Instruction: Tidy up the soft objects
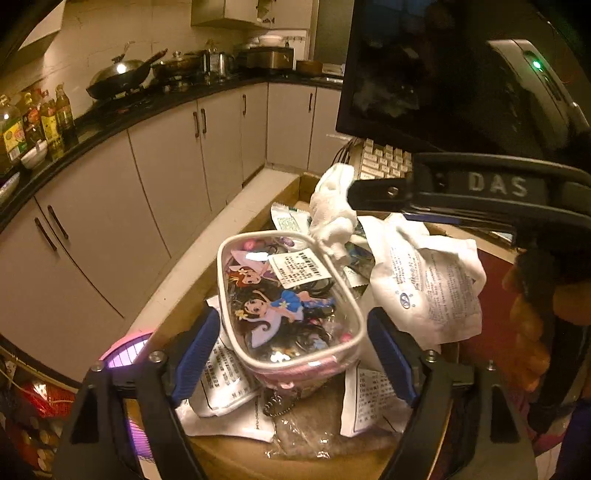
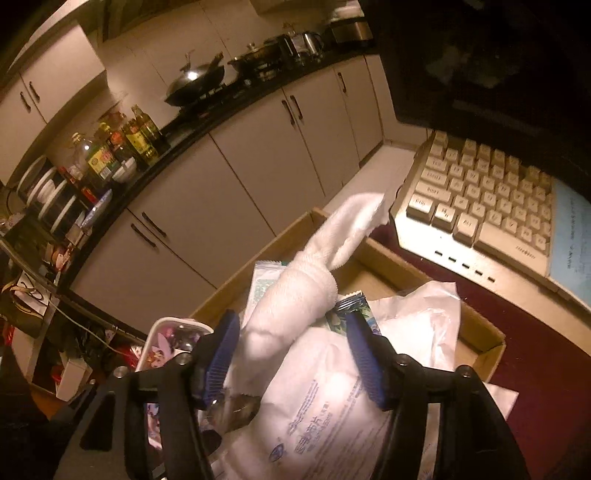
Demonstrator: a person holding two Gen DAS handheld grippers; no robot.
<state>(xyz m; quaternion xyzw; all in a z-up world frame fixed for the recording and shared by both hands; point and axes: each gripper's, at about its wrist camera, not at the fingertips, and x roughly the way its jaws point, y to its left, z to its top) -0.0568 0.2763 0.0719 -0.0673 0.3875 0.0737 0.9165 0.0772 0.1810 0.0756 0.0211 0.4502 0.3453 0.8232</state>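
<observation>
Our right gripper (image 2: 291, 354) gapes wide, gripping nothing; the rolled white towel (image 2: 295, 295) lies between its fingers, long axis running toward the frame's upper right.

Dim warm-lit kitchen. Ahead-left of the gripper: white base cabinets (image 1: 166, 177) with dark handles under a black countertop (image 1: 122, 118). On it a wok (image 1: 122, 74), pots, oil bottles (image 1: 37, 122). Tiled wall (image 1: 110, 33) behind. Ahead-right: dark monitor (image 1: 424, 66), beige keyboard (image 2: 491, 199).
</observation>
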